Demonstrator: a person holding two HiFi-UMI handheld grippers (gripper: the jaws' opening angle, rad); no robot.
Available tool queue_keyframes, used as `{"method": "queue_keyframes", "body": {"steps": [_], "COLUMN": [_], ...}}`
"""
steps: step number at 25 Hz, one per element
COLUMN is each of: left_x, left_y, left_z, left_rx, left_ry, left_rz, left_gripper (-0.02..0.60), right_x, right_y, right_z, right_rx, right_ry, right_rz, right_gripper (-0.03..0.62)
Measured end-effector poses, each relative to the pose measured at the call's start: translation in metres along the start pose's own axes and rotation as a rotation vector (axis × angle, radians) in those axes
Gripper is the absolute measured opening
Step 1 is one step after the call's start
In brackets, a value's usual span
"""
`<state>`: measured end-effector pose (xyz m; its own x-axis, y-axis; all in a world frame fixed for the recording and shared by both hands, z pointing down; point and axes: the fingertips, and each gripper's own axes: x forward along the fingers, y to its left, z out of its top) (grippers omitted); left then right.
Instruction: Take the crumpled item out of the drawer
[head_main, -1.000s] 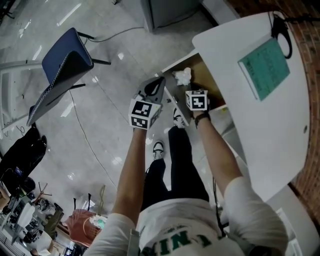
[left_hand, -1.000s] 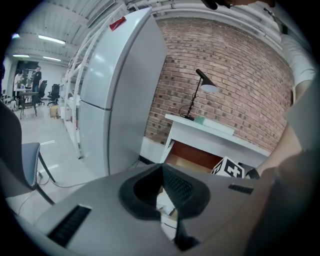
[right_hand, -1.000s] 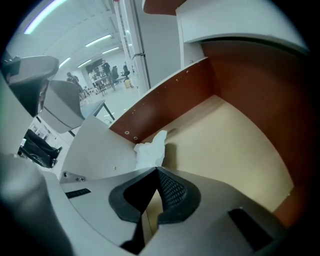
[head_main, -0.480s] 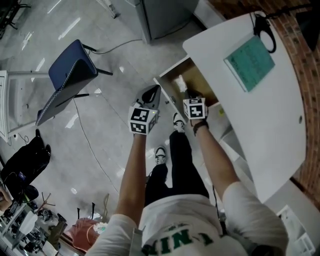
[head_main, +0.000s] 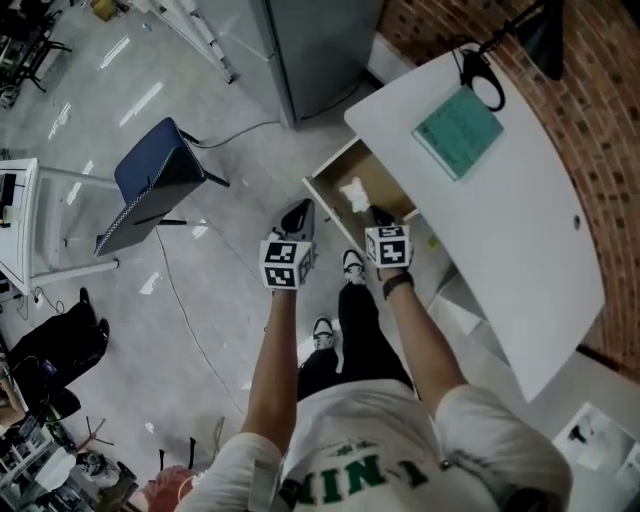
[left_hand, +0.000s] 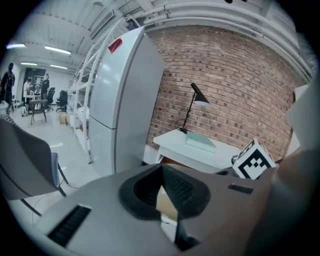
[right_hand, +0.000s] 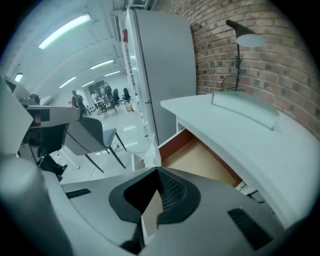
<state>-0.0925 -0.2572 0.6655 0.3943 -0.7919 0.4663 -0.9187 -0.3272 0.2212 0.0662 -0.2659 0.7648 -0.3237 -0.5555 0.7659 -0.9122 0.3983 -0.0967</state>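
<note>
White crumpled item (head_main: 352, 193) in open drawer (head_main: 389, 184); left gripper (head_main: 300, 212), right gripper (head_main: 378, 213) closed, empty.

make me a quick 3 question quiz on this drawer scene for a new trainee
1. Fill in: the flat book lying on the white desk is ____ in colour.
2. True or false: the drawer under the desk is pushed shut.
3. Where is the crumpled white item?
A) on the bare desk top
B) inside the open drawer
C) on top of the book

Key: 1 green; 2 false; 3 B
</note>
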Motion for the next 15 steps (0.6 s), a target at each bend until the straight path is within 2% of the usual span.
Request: {"method": "queue_keyframes", "body": {"steps": [3, 10, 15], "left_x": [-0.025, -0.074, -0.111], "left_y": [-0.014, -0.046, -0.063], "left_z": [0.007, 0.033, 0.056], "left_rx": [0.010, 0.040, 0.081], "left_ry": [-0.004, -0.027, -0.060], "left_rz": [0.013, 0.016, 0.038], "left_gripper": [-0.003, -0.003, -0.003], "right_x": [-0.035, -0.116, -0.171], "right_y": [-0.005, 0.005, 0.027], "right_z": [0.003, 0.024, 0.043], "right_rx": [-0.008, 0.027, 0.011], "right_ry": [-0.049, -0.168, -0.259], "right_rz": [-0.031, -0.039, -0.041], "right_gripper": [0.002, 0.002, 0.002]}}
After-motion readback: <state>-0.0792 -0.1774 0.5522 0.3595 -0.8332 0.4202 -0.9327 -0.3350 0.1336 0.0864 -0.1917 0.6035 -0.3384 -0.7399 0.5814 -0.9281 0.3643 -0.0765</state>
